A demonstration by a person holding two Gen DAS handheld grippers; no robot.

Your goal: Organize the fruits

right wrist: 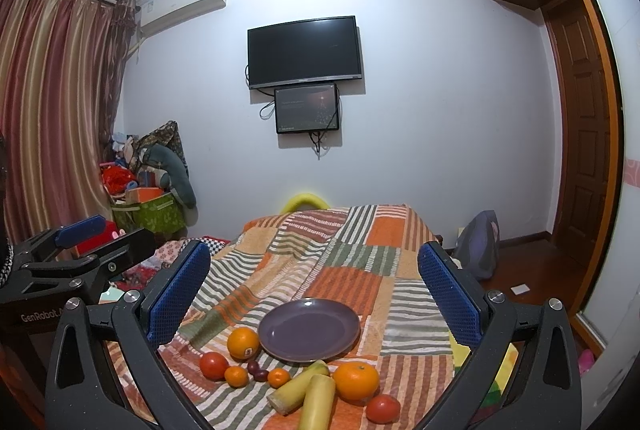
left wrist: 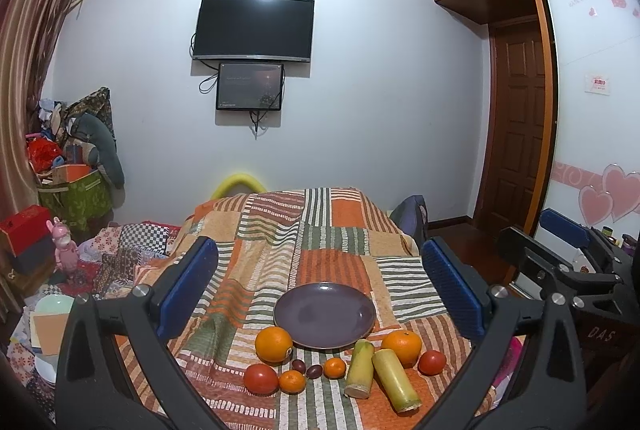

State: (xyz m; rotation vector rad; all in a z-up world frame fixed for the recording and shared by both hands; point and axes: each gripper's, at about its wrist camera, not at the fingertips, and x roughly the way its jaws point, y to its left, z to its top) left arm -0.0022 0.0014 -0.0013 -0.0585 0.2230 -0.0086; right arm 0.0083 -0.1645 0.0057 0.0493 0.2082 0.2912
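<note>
Both jaws spread wide, holding nothing: left gripper (left wrist: 320, 270), right gripper (right wrist: 314, 270). Purple plate (left wrist: 325, 314) bare on patchwork cloth (left wrist: 332, 230); oranges (left wrist: 273, 344), tomatoes (left wrist: 261, 379), sugarcane pieces (left wrist: 396, 380) just near of it.

A plate (left wrist: 324, 314) sits on a patchwork cloth (left wrist: 332, 254), fruit arranged along its near rim. One orange (left wrist: 273, 344) lies at the plate's near left, another orange (left wrist: 401, 348) at its near right. Two cut stalks, possibly sugarcane (left wrist: 378, 370), lie side by side between them. Two mandarins (left wrist: 334, 368) and two small dates (left wrist: 306, 368) sit nearer than the plate, with a tomato (left wrist: 261, 379) outermost left and another tomato (left wrist: 432, 362) outermost right.
</note>
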